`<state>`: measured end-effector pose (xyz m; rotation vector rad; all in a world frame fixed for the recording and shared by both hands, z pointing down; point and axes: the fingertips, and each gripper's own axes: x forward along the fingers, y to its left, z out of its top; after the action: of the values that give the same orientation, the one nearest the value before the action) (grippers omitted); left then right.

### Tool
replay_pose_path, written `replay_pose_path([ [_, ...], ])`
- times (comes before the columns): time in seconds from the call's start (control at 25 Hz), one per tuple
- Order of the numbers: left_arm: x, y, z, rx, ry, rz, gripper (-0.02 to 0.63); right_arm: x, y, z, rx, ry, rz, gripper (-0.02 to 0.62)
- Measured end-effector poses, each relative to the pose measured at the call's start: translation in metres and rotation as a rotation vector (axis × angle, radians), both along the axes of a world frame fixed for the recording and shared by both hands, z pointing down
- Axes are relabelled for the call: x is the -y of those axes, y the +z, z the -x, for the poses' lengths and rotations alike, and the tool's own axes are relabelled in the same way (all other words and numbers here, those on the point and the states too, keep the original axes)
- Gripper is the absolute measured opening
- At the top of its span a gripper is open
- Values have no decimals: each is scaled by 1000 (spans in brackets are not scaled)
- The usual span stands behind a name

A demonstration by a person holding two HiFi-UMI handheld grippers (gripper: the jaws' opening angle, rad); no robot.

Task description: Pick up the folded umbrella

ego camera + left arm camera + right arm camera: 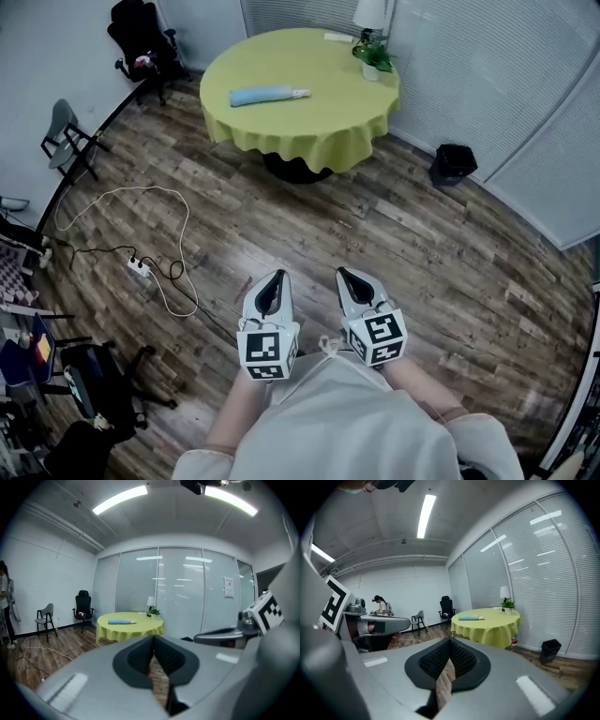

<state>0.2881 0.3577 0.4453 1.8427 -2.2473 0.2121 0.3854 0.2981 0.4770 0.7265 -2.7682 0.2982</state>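
Observation:
The folded umbrella (268, 95) is light blue with a pale handle end. It lies flat on a round table under a yellow-green cloth (309, 122) at the far side of the room, also seen as the umbrella (121, 620) in the left gripper view and the umbrella (471, 617) in the right gripper view. My left gripper (274, 277) and right gripper (345, 274) are held side by side close to my body, far short of the table. Both have their jaws together with nothing between them.
A potted plant (376, 60) and a white lamp (369, 13) stand at the table's far edge. A black bin (454, 164) sits right of the table. A power strip (141, 271) with trailing cables lies on the wood floor at left. Chairs (70, 139) line the left wall.

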Motion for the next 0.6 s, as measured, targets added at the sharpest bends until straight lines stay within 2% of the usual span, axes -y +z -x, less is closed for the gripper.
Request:
replay_pose_path([
  [0.32,35,3,90,-33,44,24,6,29,2,79,-34,62,20,0],
  [0.6,63,-2,201,-45,84,27,6,50,-1,181,-63,108,26,-2],
])
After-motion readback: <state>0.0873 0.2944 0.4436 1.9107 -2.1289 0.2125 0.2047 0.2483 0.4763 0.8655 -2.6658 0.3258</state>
